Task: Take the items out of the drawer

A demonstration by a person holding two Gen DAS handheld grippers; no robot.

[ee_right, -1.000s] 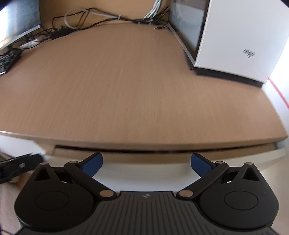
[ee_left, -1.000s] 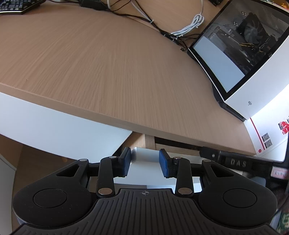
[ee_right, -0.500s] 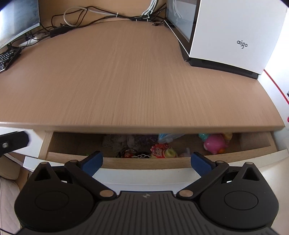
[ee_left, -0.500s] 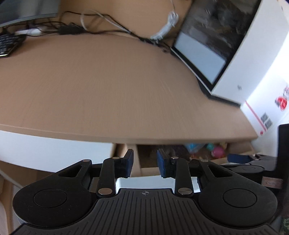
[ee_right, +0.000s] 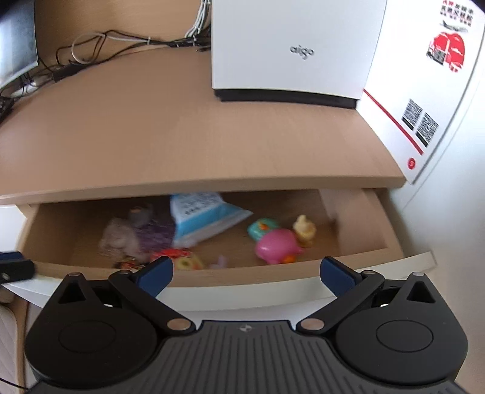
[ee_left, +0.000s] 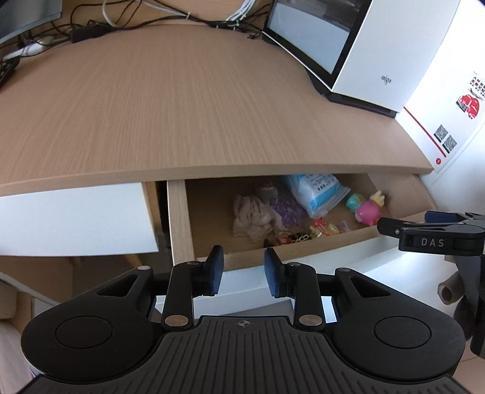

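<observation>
The drawer [ee_left: 178, 218] under the desk stands pulled out. Inside lie a lace cloth [ee_left: 251, 218], a blue-and-white packet [ee_left: 315, 191], a pink toy [ee_left: 368, 213], a teal toy [ee_left: 354, 201] and a red-yellow keychain [ee_left: 321, 228]. My left gripper [ee_left: 244, 266] hovers over the drawer's white front near its left end, narrowly open, with nothing between its pads. My right gripper [ee_right: 247, 269] is wide open above the drawer front [ee_right: 272, 291], just short of the pink toy [ee_right: 275, 245] and the packet [ee_right: 203, 218]. The right gripper's side [ee_left: 430, 233] shows at the left view's right edge.
The wooden desktop [ee_left: 182, 106] overhangs the rear of the drawer. A white computer case [ee_left: 379, 60] stands at the back right, beside a white box with red print [ee_right: 424, 91]. Cables [ee_left: 91, 27] run along the back. A shut white drawer front [ee_left: 72, 218] sits to the left.
The drawer went from shut to pulled out, baring its contents. My left gripper's fingers narrowed and drew back with the drawer front. The right gripper shifted rightward, still wide open.
</observation>
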